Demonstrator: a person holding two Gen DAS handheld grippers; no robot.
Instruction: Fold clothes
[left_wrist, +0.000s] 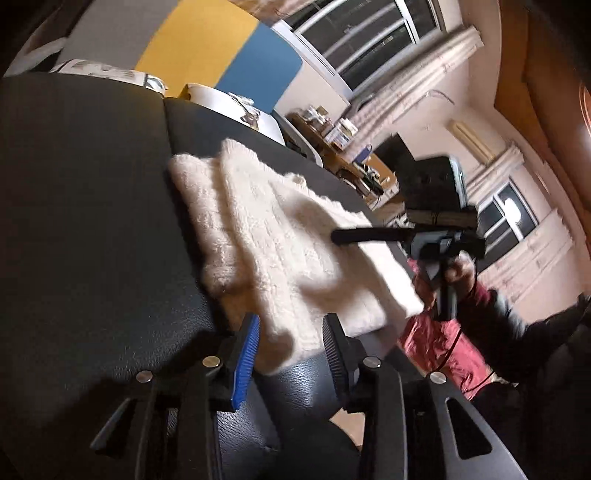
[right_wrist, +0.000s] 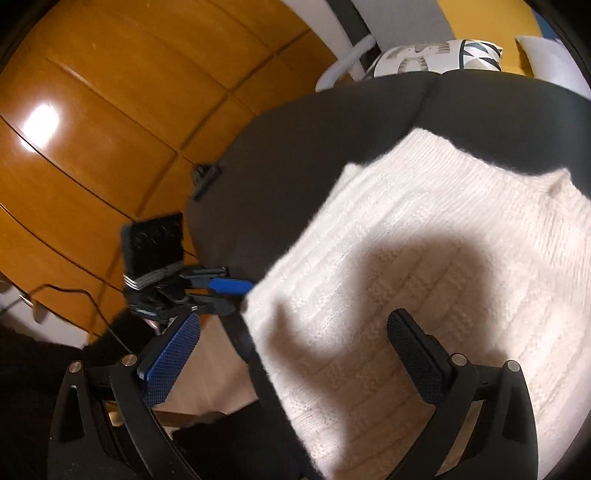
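Note:
A cream knitted sweater (left_wrist: 280, 236) lies folded on a black padded surface (left_wrist: 92, 203). My left gripper (left_wrist: 290, 350) is open at the sweater's near corner. That corner lies loose between the blue pad (left_wrist: 245, 354) and the black pad, and neither presses on it. In the right wrist view the sweater (right_wrist: 424, 258) fills the right side. My right gripper (right_wrist: 291, 358) stands wide open just over its left edge, holding nothing. The left gripper (right_wrist: 240, 295) shows there at that same edge. The right gripper (left_wrist: 334, 236) is seen side-on in the left wrist view, hovering over the sweater.
The black padded surface (right_wrist: 295, 147) ends just left of the sweater. Behind it are a patterned pillow (right_wrist: 424, 55) and wooden wardrobe doors (right_wrist: 92, 129). A hand (left_wrist: 458, 273), a red cloth (left_wrist: 436, 339) and a cluttered desk (left_wrist: 340, 147) lie beyond the far edge.

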